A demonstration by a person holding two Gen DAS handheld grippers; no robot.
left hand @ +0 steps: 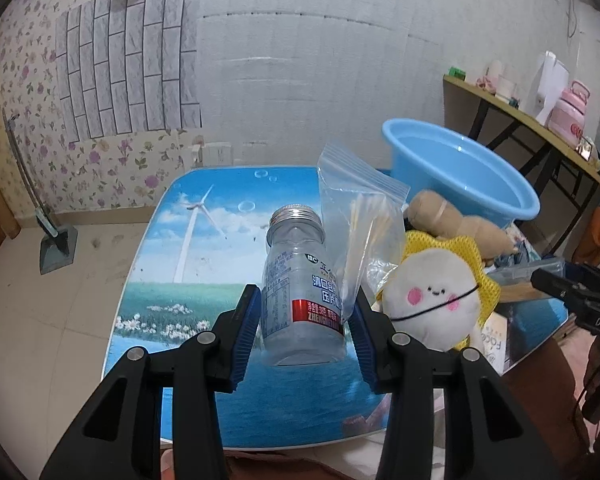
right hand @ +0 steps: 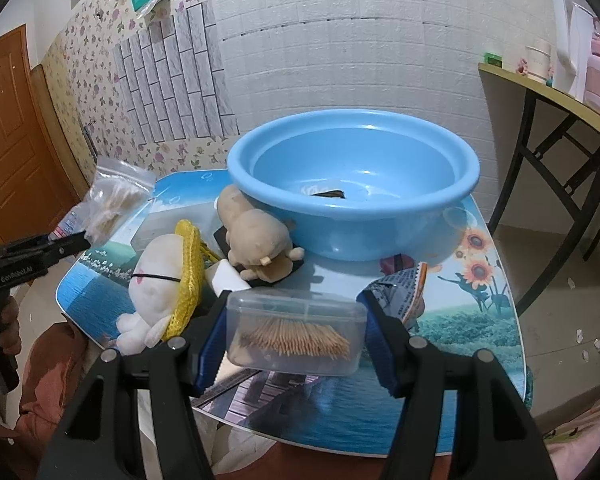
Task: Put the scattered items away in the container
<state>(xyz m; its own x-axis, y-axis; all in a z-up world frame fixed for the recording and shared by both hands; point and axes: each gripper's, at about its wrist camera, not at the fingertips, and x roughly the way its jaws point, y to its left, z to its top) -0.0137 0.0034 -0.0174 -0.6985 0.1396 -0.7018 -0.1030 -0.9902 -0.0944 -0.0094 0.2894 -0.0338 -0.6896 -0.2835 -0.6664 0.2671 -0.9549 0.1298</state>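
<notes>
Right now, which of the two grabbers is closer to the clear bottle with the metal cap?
Left. The left gripper has its jaws on either side of the clear bottle, along with a zip bag. The right gripper is off to the bottle's right, clamped on a toothpick box.

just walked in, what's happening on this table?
A person with two handheld grippers is tidying clutter into the blue basin. The left gripper has its fingers around a clear bottle and a zip bag, both apparently lifted off the table. The right gripper brackets a clear toothpick box. A white plush and a tan plush lie on the table beside the basin, which already holds something dark.
</notes>
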